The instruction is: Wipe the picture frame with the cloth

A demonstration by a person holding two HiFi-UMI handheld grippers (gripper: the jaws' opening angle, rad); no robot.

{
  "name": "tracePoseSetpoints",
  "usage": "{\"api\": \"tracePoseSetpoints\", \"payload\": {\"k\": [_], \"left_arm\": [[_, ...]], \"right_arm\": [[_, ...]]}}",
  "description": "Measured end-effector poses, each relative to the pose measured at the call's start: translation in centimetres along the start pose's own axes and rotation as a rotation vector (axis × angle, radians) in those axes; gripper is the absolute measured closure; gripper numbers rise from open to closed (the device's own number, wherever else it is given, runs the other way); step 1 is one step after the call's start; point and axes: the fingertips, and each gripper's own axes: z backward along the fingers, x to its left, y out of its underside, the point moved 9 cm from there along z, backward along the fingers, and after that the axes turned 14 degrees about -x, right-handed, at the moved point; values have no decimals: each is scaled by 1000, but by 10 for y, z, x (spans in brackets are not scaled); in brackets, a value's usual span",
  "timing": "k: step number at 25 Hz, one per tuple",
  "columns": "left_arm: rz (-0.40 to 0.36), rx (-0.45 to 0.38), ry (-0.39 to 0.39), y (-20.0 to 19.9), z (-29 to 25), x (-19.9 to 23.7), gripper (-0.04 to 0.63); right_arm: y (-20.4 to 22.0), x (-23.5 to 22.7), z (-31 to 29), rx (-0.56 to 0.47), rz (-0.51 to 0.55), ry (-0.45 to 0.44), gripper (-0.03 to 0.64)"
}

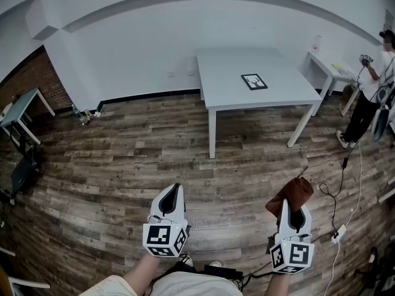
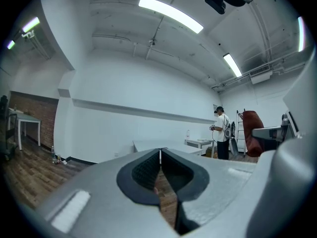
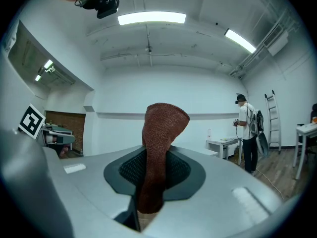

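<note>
Picture frame (image 1: 254, 81), only one, lies flat on the large white table (image 1: 228, 73) at the far side of the room, on that table's right half. One reddish-brown cloth (image 1: 290, 195) is pinched between the jaws of the right gripper (image 1: 295, 207), its free end sticking out past the tips, near and well apart from the frame. The left gripper (image 1: 174, 193) has its jaws pressed together on nothing. A second, smaller white table (image 1: 327, 66) stands far right, one person (image 1: 369, 97) beside it.
</note>
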Motion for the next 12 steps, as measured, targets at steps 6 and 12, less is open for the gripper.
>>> {"api": "tracePoseSetpoints", "payload": {"k": [6, 12], "left_arm": [[-2, -3, -1, 4, -22, -19, 594], [-2, -9, 26, 17, -62, -29, 594]], "right_arm": [[6, -25, -14, 3, -1, -7, 514], [21, -41, -42, 16, 6, -2, 514]]}}
